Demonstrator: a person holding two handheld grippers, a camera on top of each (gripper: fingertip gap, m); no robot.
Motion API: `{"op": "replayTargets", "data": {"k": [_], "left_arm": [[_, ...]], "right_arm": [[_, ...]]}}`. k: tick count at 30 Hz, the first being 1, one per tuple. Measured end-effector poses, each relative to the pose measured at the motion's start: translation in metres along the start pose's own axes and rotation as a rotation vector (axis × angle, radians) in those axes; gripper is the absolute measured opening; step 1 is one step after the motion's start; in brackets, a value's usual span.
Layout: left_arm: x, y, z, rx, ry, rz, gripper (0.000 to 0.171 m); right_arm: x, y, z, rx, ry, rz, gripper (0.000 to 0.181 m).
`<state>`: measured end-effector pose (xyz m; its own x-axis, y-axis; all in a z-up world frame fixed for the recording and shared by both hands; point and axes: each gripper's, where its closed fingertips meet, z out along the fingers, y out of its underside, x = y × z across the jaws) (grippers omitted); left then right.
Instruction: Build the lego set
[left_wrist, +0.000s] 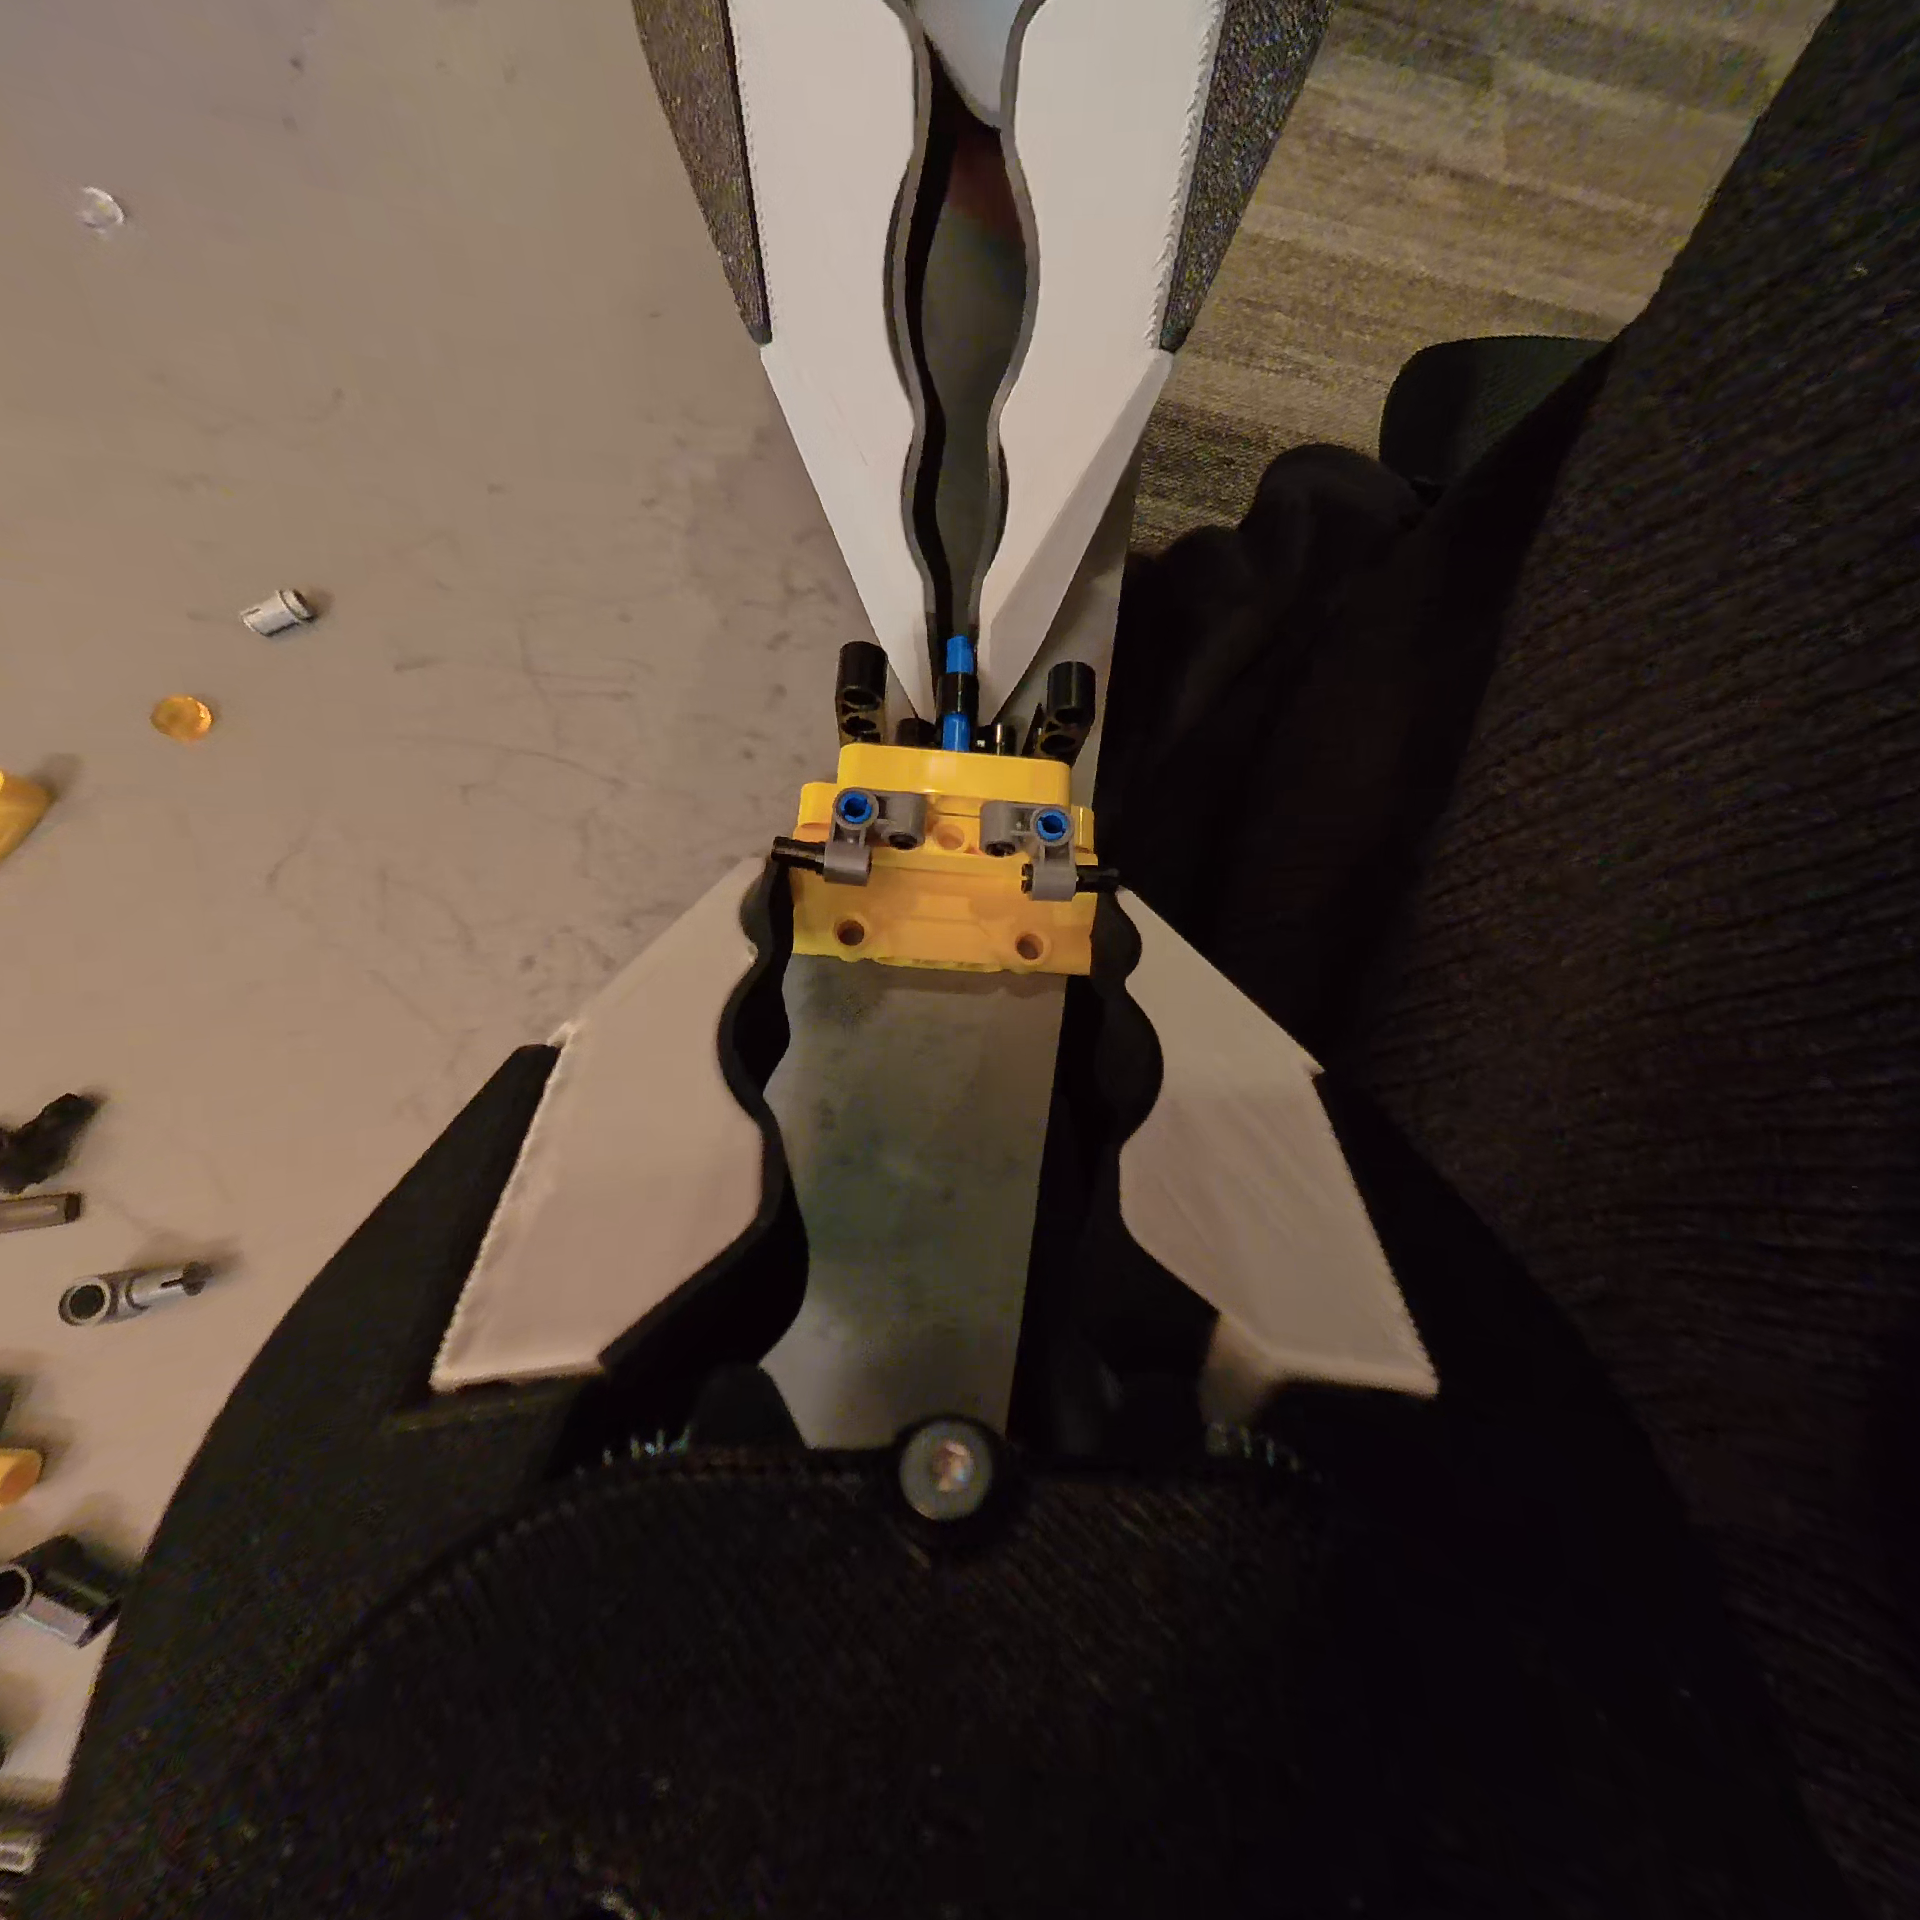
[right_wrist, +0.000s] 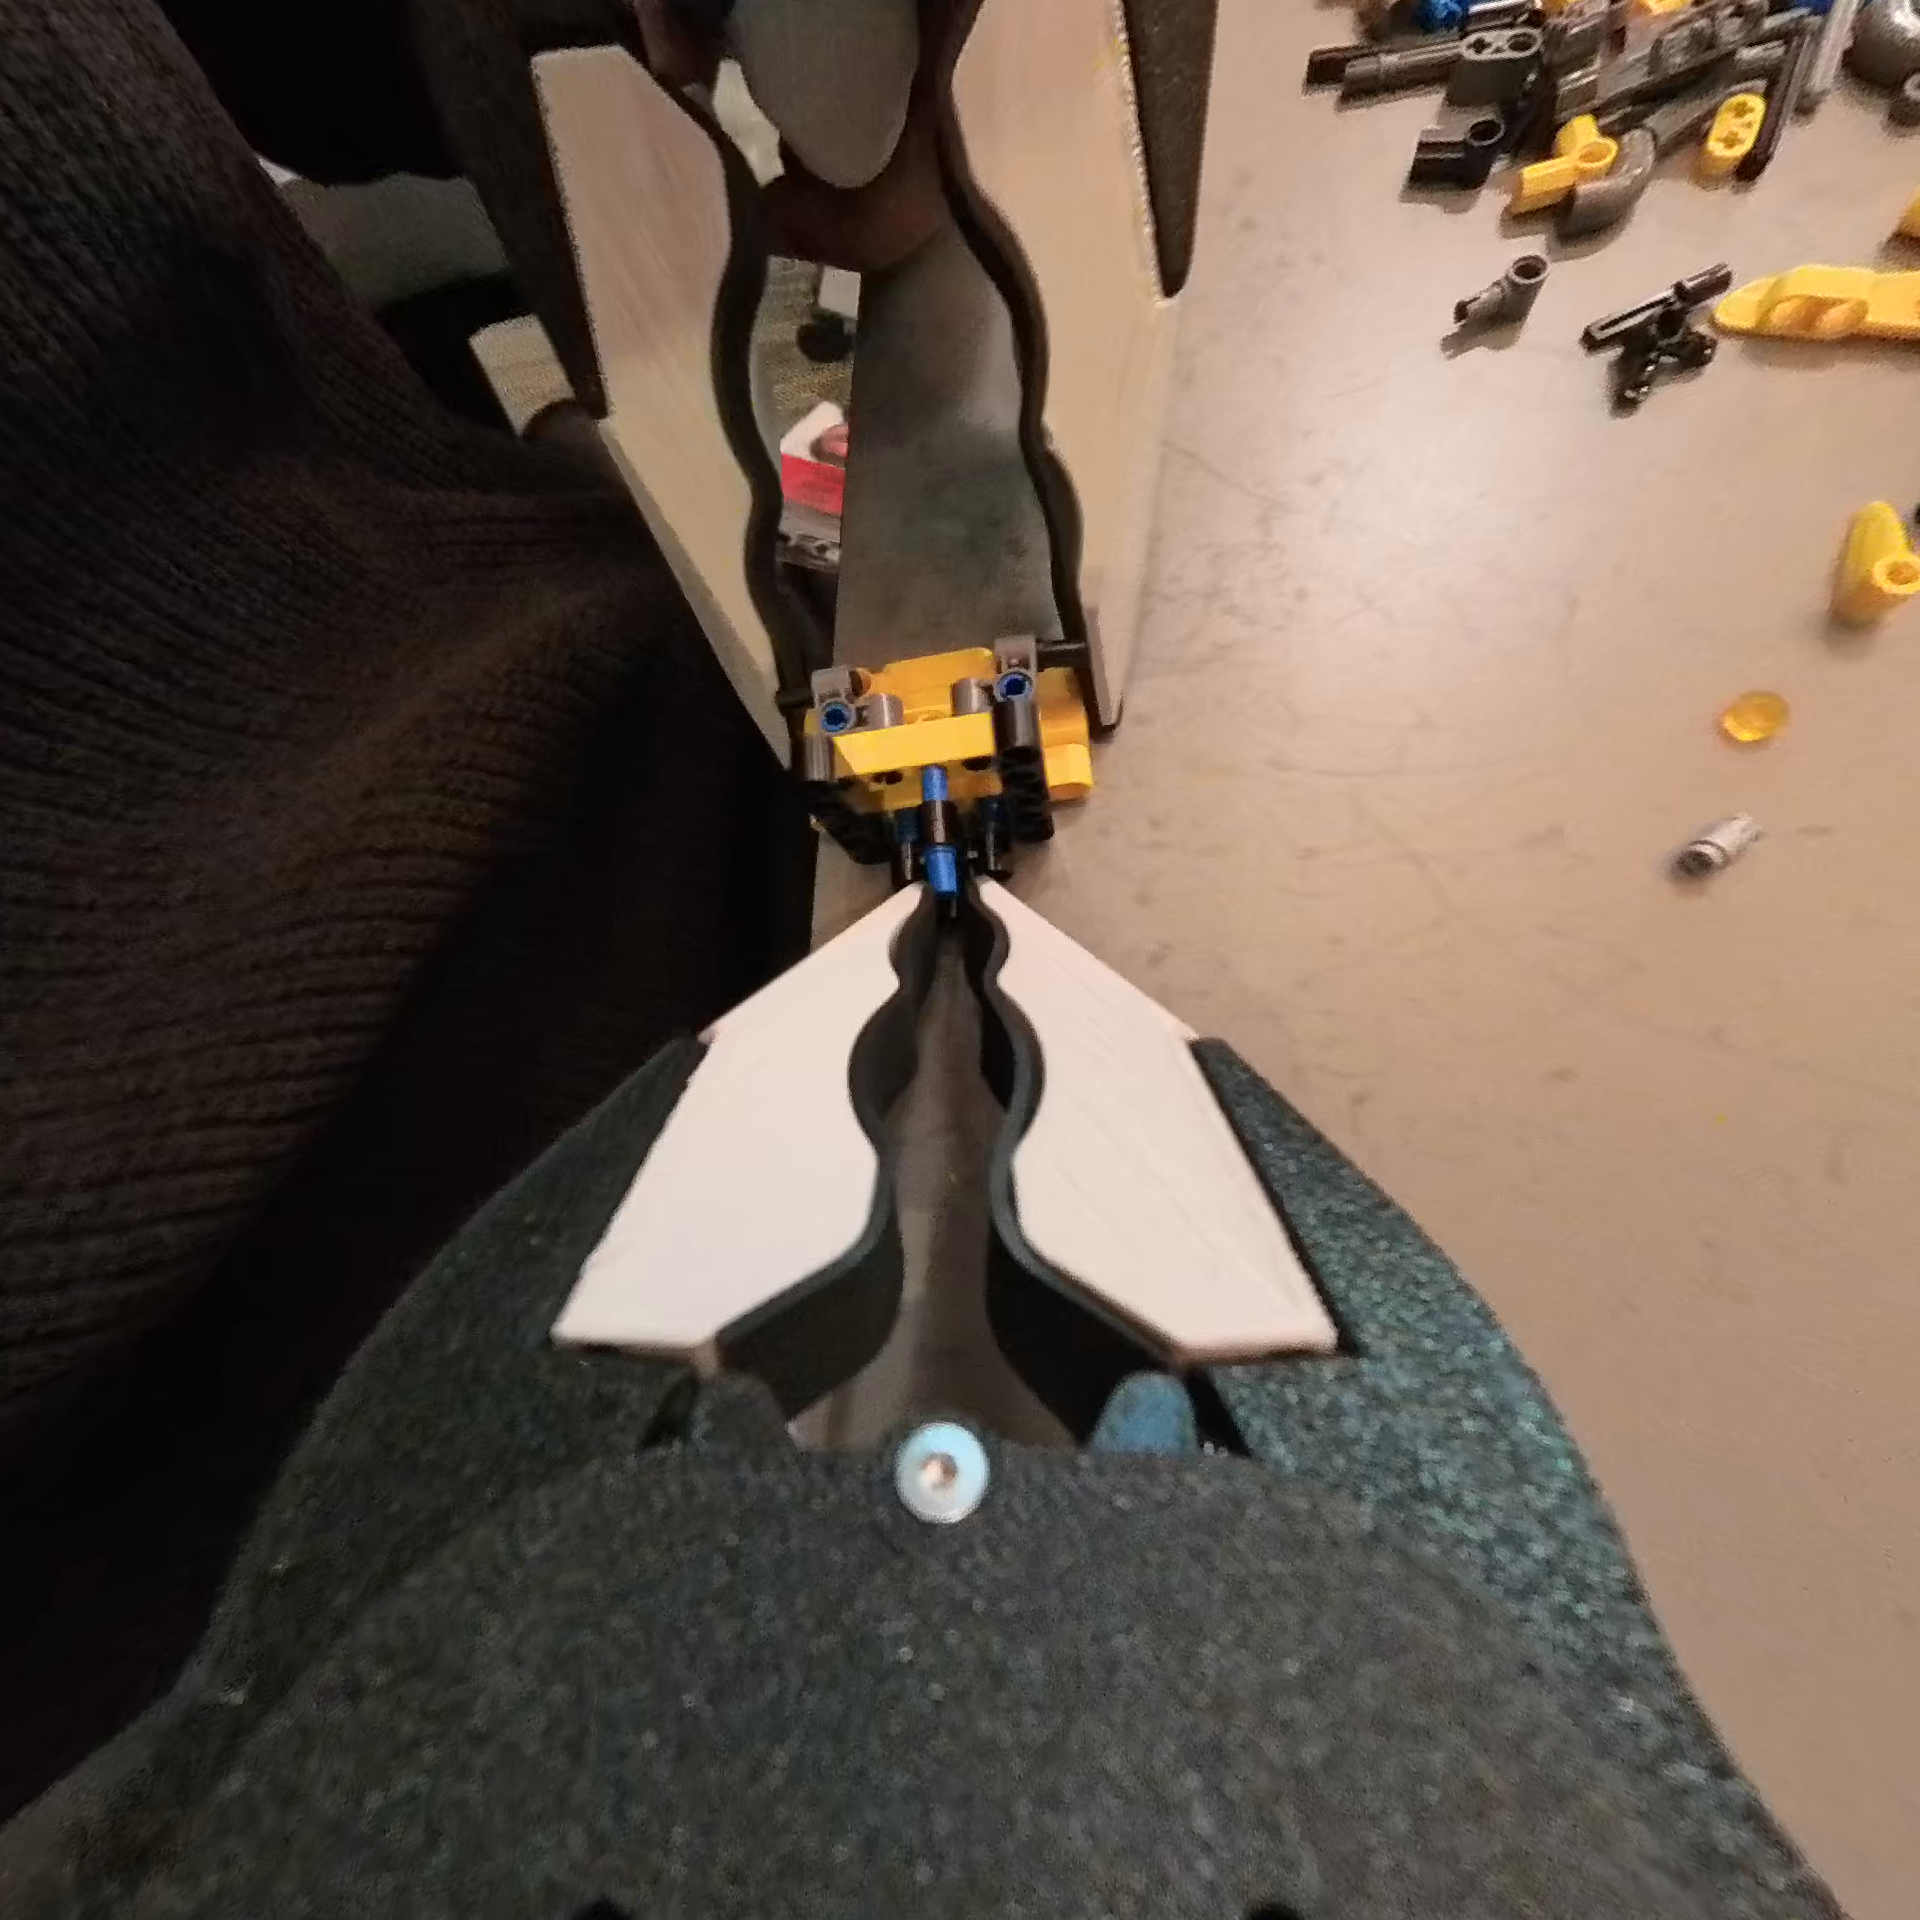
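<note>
Gripping yellow block (left_wrist: 940, 902), left tongs (left_wrist: 940, 914); right tongs (right_wrist: 948, 891) pinch blue pin (right_wrist: 940, 857).

Parts pile (right_wrist: 1621, 83) cut off; blue pin (right_wrist: 940, 868) tip hidden inside right claw (right_wrist: 945, 896).

The left gripper (left_wrist: 940, 914) grips a yellow brick assembly (left_wrist: 940, 883) between its white fingers (left_wrist: 665, 1122), above the edge of a beige counter (left_wrist: 416, 416). Opposite, the right gripper (left_wrist: 961, 665) pinches a blue pin (left_wrist: 958, 691) standing at the assembly's far side. Loose small parts, among them an amber round stud (left_wrist: 182, 717) and a grey connector (left_wrist: 278, 611), lie scattered at left; dark fabric (left_wrist: 1662, 935) fills the right.
</note>
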<state>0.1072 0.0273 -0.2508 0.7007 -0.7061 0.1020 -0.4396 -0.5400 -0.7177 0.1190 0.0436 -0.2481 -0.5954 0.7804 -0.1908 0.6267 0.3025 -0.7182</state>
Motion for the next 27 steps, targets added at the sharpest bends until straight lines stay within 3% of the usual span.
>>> {"op": "replayTargets", "data": {"k": [23,27], "left_arm": [[-0.0007,0.001,-0.0006,-0.004,-0.005,0.005,0.057],[-0.0007,0.0012,-0.0005,-0.005,-0.007,0.007,0.058]], "right_arm": [[-0.0022,0.0025,-0.0033,-0.009,-0.021,-0.063,0.014],[0.0009,0.0023,-0.0026,-0.017,-0.003,-0.082,0.005]]}}
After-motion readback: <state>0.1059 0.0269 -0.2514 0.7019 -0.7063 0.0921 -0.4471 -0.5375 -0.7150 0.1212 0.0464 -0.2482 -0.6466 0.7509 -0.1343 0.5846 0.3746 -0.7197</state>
